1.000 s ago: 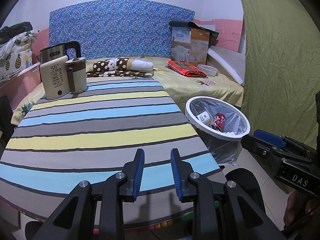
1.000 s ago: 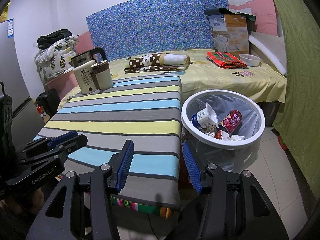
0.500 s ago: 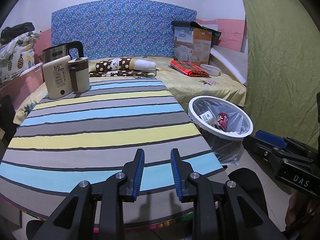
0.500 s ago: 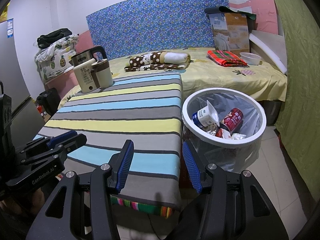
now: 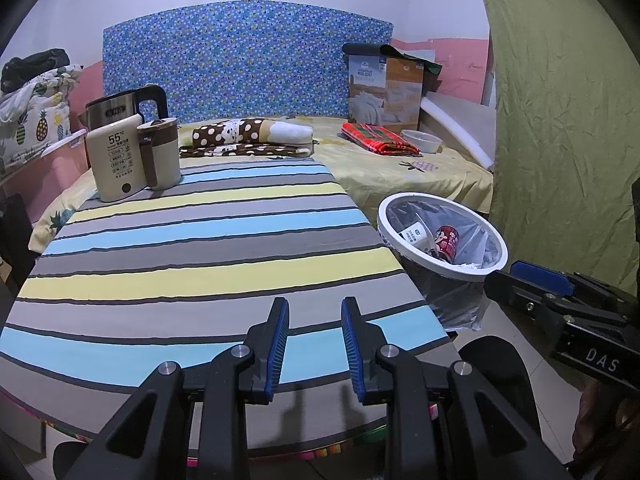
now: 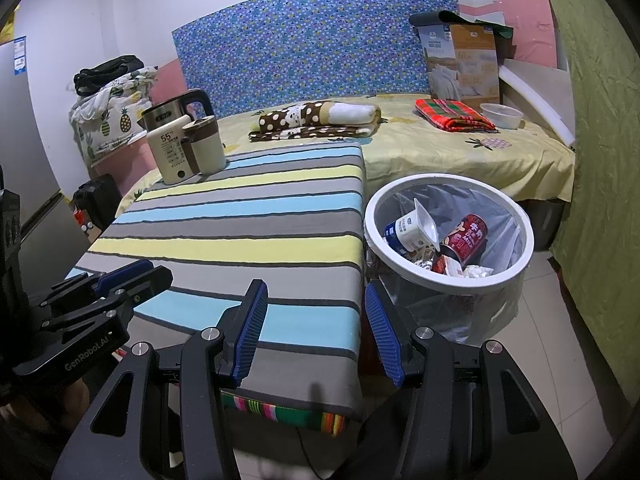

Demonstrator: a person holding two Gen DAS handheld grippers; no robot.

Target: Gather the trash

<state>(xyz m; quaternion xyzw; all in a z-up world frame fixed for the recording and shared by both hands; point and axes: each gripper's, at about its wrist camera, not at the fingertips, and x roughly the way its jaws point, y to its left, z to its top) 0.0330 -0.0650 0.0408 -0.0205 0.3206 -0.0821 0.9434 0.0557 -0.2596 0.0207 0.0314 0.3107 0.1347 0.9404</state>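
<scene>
Bedroom, striped table point(image 5: 208, 264) bare of litter apart from kettle set point(image 5: 132, 156). Bin point(image 6: 516, 280) beside table already holds carton point(image 6: 408, 232), red can point(image 6: 466, 240), wrappers. Left gripper point(image 5: 314, 344) parted narrowly, empty; right gripper point(image 6: 312, 332) wide, empty. Collection judged essentially done.

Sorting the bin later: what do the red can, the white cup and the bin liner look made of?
Red can: likely metal, glossy printed side. White cup: probably thin plastic or coated paper, lid peeled up. Bin liner: thin clear plastic film, crinkled and see-through below the bin's white rim.
</scene>
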